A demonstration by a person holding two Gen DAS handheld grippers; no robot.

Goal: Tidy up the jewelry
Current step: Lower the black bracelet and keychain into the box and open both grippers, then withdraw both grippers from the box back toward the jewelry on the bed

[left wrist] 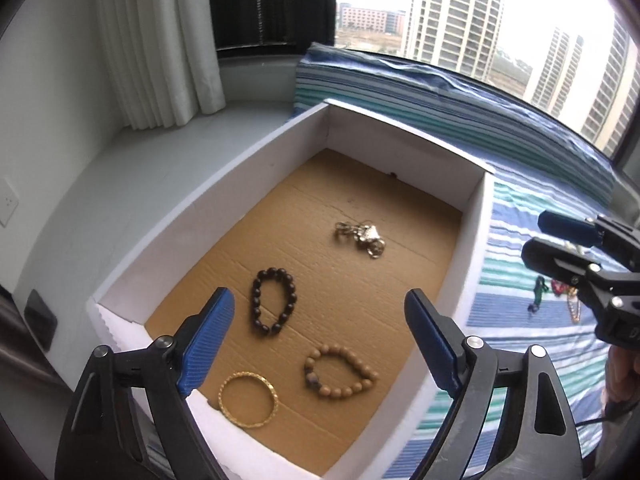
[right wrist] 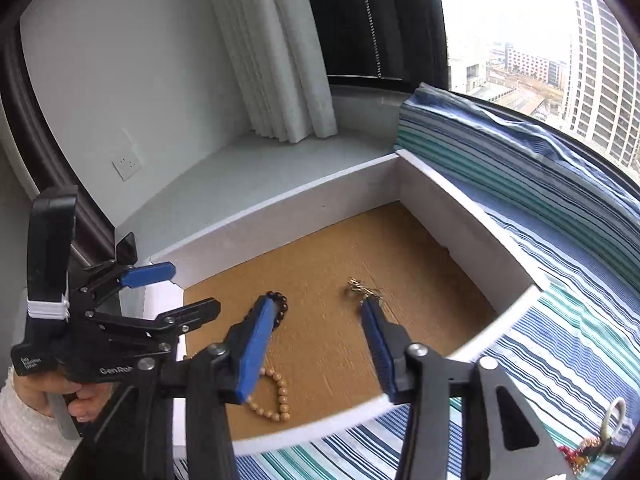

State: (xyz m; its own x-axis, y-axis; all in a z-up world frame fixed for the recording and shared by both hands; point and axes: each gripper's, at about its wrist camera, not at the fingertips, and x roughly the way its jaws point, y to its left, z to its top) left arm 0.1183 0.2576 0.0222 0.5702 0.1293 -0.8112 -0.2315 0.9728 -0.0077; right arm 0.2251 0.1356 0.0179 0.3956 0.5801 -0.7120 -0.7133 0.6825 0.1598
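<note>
While both grippers hover open and empty, four jewelry pieces lie in one box (left wrist: 476, 216).
Two bead bracelets: dark (left wrist: 274, 300), tan (left wrist: 340, 372); one gold bangle (left wrist: 248, 399); one metal tangle (left wrist: 362, 236); left gripper (left wrist: 320, 320), right gripper (right wrist: 316, 320).

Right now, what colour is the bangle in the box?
Gold bangle; clearest in the left wrist view.

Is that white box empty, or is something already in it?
Not empty: the white box holds a dark bead bracelet, tan one, gold bangle.

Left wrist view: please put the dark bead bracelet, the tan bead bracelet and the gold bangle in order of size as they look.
1. dark bead bracelet
2. tan bead bracelet and gold bangle: they look about alike, so I leave them unranked.
</note>
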